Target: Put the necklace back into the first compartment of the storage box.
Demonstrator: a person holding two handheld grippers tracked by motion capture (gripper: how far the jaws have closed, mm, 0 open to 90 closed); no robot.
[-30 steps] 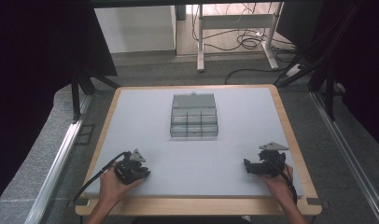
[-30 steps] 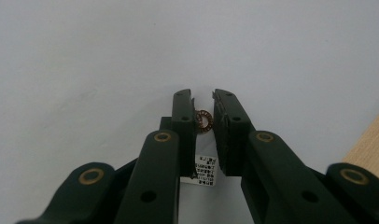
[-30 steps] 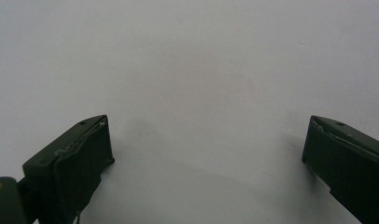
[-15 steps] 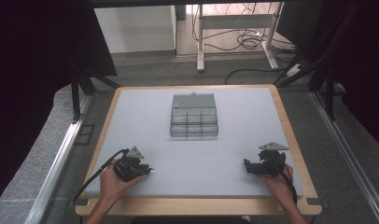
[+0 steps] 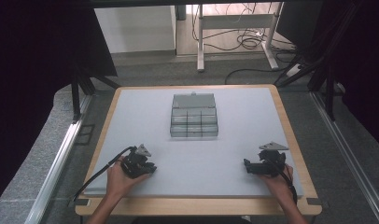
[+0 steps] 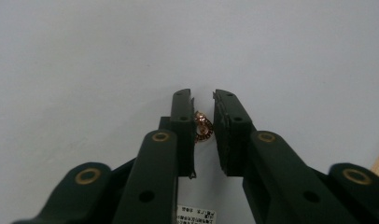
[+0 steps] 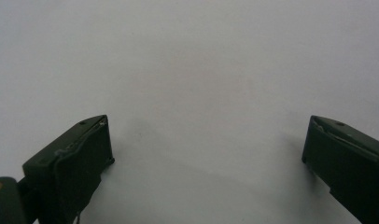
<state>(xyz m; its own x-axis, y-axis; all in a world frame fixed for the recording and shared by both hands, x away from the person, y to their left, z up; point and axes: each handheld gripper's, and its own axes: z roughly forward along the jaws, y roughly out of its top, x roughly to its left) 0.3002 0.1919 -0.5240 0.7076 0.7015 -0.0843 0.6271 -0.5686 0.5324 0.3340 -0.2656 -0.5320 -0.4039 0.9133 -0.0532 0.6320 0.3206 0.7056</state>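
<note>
open mat (image 5: 145,121) all round, compartment box (image 5: 194,115) mid-table

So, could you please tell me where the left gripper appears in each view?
High view: the left gripper is at lower left, in the person's hand, over the white mat.
Left gripper view: its jaws rise from the bottom and have just been closing, with a small gold-brown charm between them.
Right gripper view: the right gripper holds its jaws wide apart over the mat.
Shared landmark: the white mat.

Looking down from above the near edge onto the pale grey wood-rimmed table (image 5: 234,154); riding close above that same surface, facing forward.
</note>
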